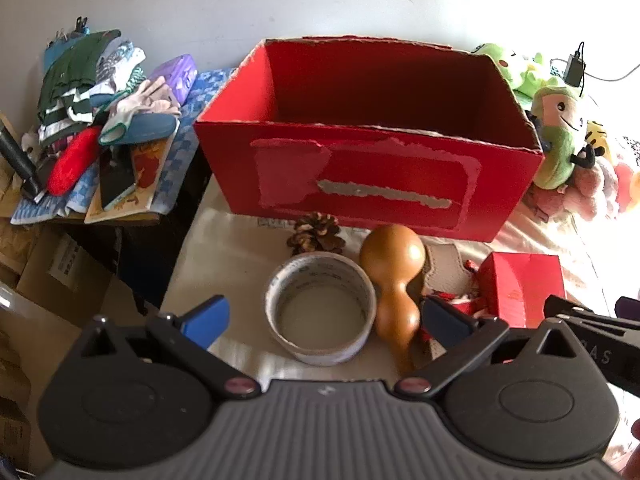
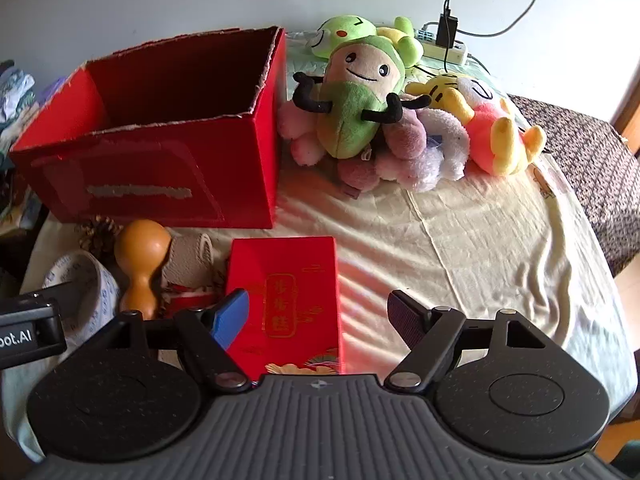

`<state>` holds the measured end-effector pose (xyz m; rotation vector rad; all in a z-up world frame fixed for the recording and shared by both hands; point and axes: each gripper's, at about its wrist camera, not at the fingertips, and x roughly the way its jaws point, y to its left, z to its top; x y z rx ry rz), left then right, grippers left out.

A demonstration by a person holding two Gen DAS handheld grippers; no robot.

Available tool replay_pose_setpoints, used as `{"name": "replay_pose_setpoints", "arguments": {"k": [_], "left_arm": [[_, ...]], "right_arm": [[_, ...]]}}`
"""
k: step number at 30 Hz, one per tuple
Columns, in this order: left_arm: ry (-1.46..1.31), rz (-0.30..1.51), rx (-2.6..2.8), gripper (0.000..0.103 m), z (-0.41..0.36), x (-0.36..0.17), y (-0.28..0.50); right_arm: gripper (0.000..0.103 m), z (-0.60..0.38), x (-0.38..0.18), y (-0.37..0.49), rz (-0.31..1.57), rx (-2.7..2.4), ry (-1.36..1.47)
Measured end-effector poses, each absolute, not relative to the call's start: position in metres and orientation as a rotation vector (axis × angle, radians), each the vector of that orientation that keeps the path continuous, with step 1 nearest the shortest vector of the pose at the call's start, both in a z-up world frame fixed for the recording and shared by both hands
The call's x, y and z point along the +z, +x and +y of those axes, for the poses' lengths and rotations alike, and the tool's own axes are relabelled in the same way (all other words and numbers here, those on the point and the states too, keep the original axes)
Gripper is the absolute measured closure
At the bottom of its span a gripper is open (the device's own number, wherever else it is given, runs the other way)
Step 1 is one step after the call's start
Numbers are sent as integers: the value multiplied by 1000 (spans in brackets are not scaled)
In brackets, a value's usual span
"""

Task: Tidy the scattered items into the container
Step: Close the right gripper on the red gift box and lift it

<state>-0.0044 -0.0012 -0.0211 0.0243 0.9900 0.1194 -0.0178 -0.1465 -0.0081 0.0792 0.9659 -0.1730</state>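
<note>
A large open red cardboard box (image 1: pixel 360 168) (image 2: pixel 160 168) stands at the back of the cloth-covered table. In front of it lie a pine cone (image 1: pixel 316 234) (image 2: pixel 100 232), a roll of tape (image 1: pixel 320 308) (image 2: pixel 80 280), a brown gourd (image 1: pixel 394 280) (image 2: pixel 140 260), a beige leather piece (image 1: pixel 444 264) (image 2: pixel 188 260) and a small red gift box (image 1: pixel 520 288) (image 2: pixel 296 300). My left gripper (image 1: pixel 326 318) hangs open above the tape roll, its fingers either side of it and apart from it. My right gripper (image 2: pixel 320 316) is open over the near end of the small red box, not touching it.
Plush toys (image 2: pixel 360 112) (image 1: pixel 560 132) are heaped right of the big box, with a power strip (image 2: pixel 444 46) behind. A side table at left holds clothes and books (image 1: pixel 100 120). Cardboard boxes (image 1: pixel 60 272) sit on the floor at left. The table edge drops off at right.
</note>
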Motion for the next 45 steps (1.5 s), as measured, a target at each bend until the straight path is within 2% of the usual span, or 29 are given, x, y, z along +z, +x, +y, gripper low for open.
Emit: {"name": "replay_pose_setpoints", "arguments": {"k": [16, 23, 30, 38, 45], "left_arm": [[21, 1046, 85, 1, -42, -41, -14], [7, 1082, -1, 1, -55, -46, -17], [11, 1064, -170, 1, -47, -44, -28], [62, 990, -422, 1, -68, -47, -42], [169, 995, -492, 1, -105, -73, -26]], "right_arm": [[24, -180, -13, -21, 926, -195, -7], [24, -197, -17, -18, 947, -182, 37], [25, -213, -25, -17, 997, -119, 207], [44, -225, -46, -17, 1042, -9, 365], [52, -220, -59, -7, 1048, 115, 388]]}}
